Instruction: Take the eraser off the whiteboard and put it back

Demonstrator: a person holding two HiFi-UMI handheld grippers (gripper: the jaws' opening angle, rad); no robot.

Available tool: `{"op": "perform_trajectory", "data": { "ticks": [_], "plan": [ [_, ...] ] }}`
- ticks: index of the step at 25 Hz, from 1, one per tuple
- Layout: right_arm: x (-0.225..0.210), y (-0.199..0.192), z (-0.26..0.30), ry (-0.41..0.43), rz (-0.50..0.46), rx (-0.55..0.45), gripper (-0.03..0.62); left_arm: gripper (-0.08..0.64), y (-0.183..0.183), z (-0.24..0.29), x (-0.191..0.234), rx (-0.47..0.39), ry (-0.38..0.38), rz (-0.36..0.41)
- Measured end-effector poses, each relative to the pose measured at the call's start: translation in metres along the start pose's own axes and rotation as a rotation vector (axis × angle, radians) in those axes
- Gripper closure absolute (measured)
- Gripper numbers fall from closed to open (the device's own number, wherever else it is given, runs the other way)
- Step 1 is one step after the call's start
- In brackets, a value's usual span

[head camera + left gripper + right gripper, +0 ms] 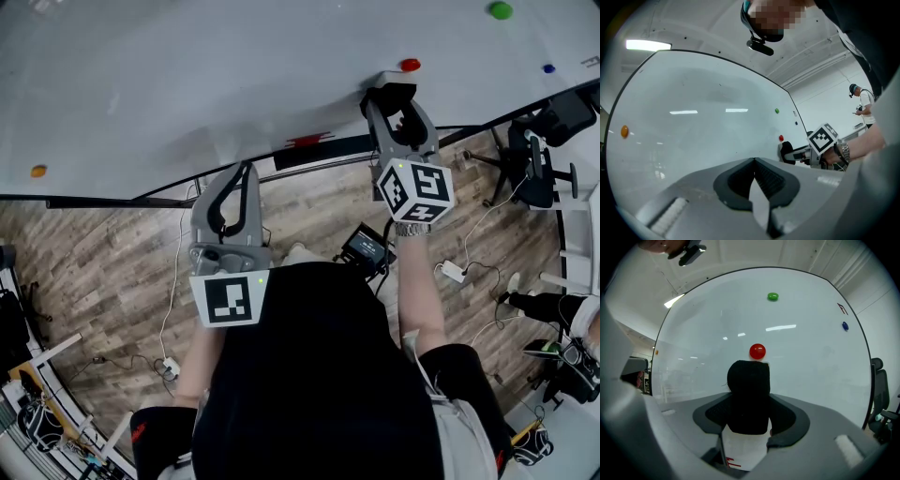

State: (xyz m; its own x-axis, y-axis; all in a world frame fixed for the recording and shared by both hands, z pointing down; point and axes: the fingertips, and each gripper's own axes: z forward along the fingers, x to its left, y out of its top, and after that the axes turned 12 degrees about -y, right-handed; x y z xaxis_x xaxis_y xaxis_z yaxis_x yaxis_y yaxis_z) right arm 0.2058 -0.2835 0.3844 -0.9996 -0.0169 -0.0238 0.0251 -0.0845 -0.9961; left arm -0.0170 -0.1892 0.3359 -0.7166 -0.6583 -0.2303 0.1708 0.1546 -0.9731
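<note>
A: Left hand-held gripper [753,161], closest in: what's it doing?
B: Clenched on nothing, well left of the red magnet [757,351].
A: And the right hand-held gripper [394,105]?
B: Grasping the black eraser [748,390] against the whiteboard [187,84], just under that magnet.
A: The room?
B: Wood-look floor [112,272] with cables; black office chair [539,169] far right of the magnet, green magnet [773,296] above it.
</note>
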Motion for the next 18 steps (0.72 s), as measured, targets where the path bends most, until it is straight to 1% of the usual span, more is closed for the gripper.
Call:
{"op": "perform_trajectory", "data": {
  "ticks": [4,12,18],
  "plan": [
    [-0.001,-0.001,-0.001,-0.007,-0.004,0.01,0.357,0.558,0.002,-0.003,0.0,-0.005,0.002,0.001],
    [0.002,0.002,-0.009,-0.001,-0.01,0.012,0.33,0.558,0.004,-0.011,0.0,-0.012,0.007,0.002],
    [0.004,0.003,-0.023,-0.01,-0.008,0.011,0.33,0.558,0.005,-0.02,-0.002,-0.016,0.004,0.001]
  ]
}}
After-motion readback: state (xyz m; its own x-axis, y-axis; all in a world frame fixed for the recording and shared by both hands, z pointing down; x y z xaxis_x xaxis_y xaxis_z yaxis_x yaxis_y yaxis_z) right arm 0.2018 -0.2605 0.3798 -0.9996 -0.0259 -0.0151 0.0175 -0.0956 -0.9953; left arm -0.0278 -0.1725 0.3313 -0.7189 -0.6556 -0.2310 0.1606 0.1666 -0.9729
